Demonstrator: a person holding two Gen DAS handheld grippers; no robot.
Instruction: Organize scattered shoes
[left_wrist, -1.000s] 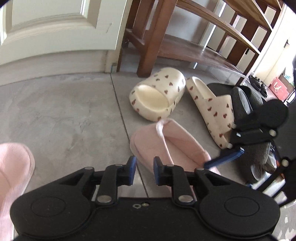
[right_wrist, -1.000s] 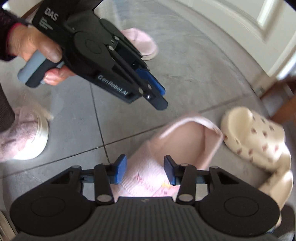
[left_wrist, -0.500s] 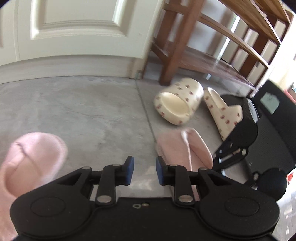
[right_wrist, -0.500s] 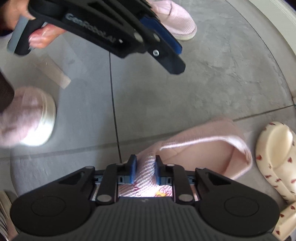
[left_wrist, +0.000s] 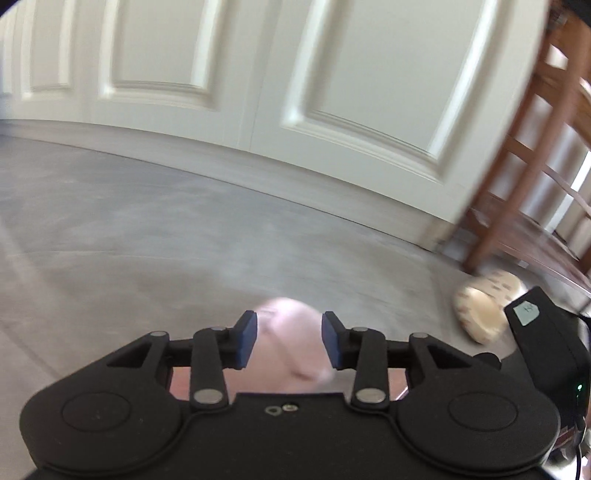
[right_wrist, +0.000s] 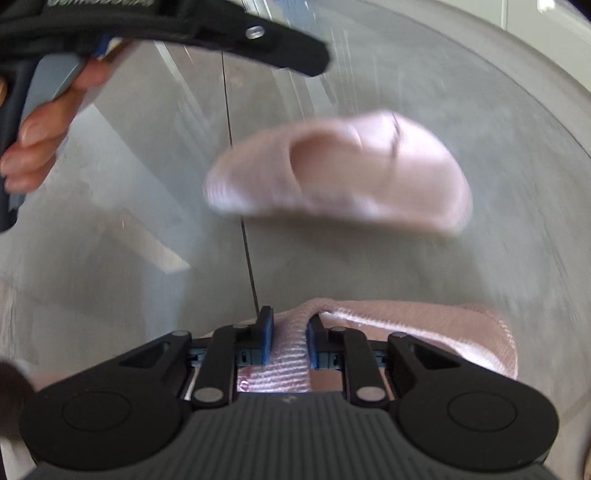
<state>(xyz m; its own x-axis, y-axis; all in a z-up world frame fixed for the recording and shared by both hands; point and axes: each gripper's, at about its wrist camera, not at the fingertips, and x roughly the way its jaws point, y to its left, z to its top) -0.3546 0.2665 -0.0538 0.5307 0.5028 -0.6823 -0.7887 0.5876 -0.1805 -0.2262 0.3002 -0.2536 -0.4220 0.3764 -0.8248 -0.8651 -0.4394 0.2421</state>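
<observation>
Left wrist view: compared with one second before, the left gripper (left_wrist: 288, 339) had swung off the cream spotted slipper (left_wrist: 484, 310), now at the right edge by the wooden rack (left_wrist: 517, 177), and framed the loose pink slipper (left_wrist: 286, 325) at lower centre. Its jaws were opening, with the slipper seen between them but no pad contact visible. Right wrist view: the right gripper (right_wrist: 290, 341) had narrowed from half open to a pinch on the rim of the held pink slipper (right_wrist: 424, 332), bottom centre. The pair could therefore be gathered. Both slippers looked soft, ribbed, pale pink; the loose one (right_wrist: 340, 170) lay blurred on the grey floor (right_wrist: 129, 240).
</observation>
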